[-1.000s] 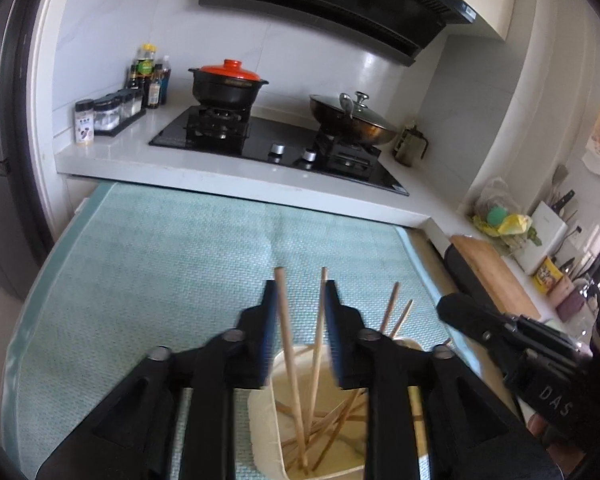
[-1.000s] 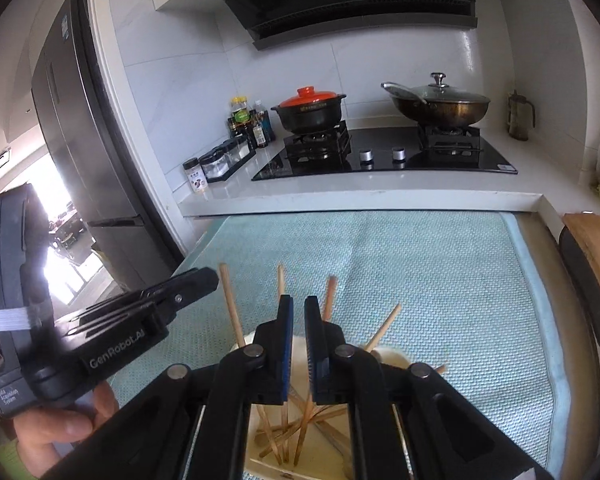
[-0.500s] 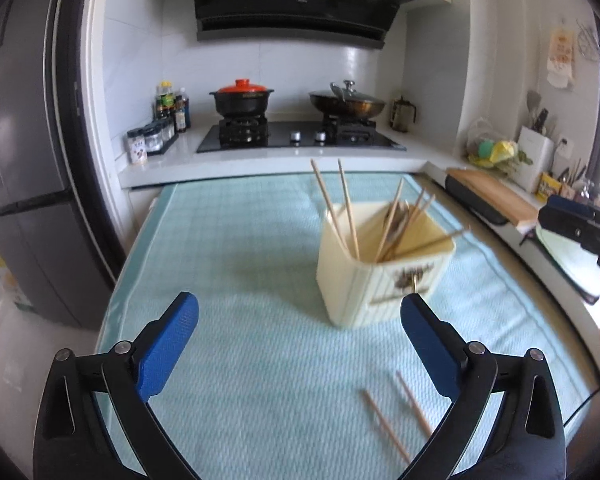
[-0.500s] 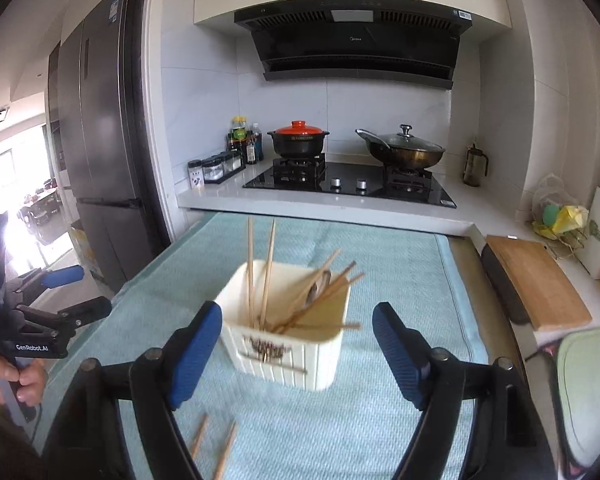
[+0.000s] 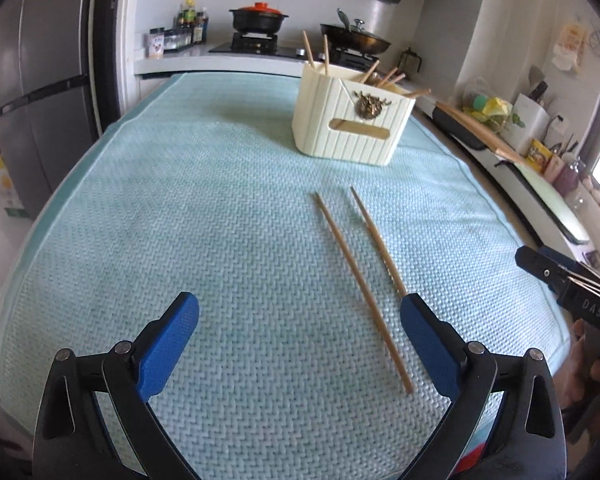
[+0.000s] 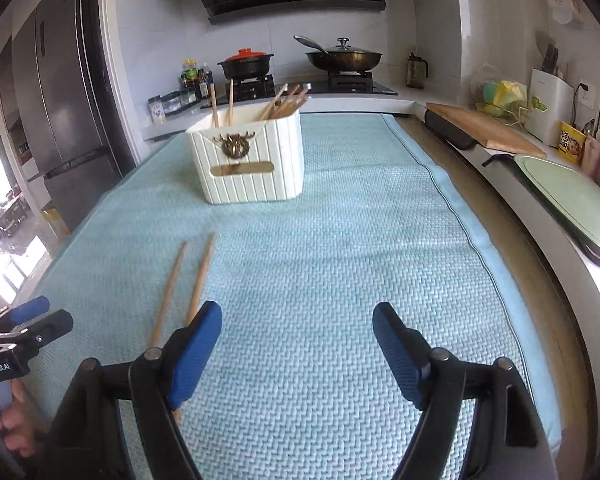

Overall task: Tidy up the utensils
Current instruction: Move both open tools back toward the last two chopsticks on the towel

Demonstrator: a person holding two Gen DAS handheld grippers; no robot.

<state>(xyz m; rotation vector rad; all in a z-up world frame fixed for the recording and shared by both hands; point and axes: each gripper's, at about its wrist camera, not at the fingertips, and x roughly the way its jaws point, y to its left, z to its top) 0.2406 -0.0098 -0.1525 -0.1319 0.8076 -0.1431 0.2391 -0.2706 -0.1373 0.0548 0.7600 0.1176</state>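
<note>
A cream ribbed box [image 5: 350,120] [image 6: 252,160] stands on the pale green mat [image 5: 220,220] [image 6: 340,240], holding several wooden chopsticks. Two loose chopsticks [image 5: 360,280] [image 6: 180,280] lie side by side on the mat in front of it. My left gripper [image 5: 298,340] hangs open low over the mat, its right fingertip beside the near end of the right chopstick. My right gripper [image 6: 298,350] is open too, with nothing between its fingers; the loose chopsticks lie at its left finger. Each view shows the other gripper at its edge, held in a hand.
Behind the mat runs a white counter with a hob [image 6: 300,84], a red-lidded pot [image 6: 246,62] and a lidded wok [image 6: 344,56]. A grey fridge [image 6: 64,92] stands left. A wooden board [image 6: 484,128] and a green tray [image 6: 568,200] lie along the right counter.
Both grippers let go of chopsticks over the box, opened wide, then drew back and sank toward the mat's near part. The two loose chopsticks came into view.
</note>
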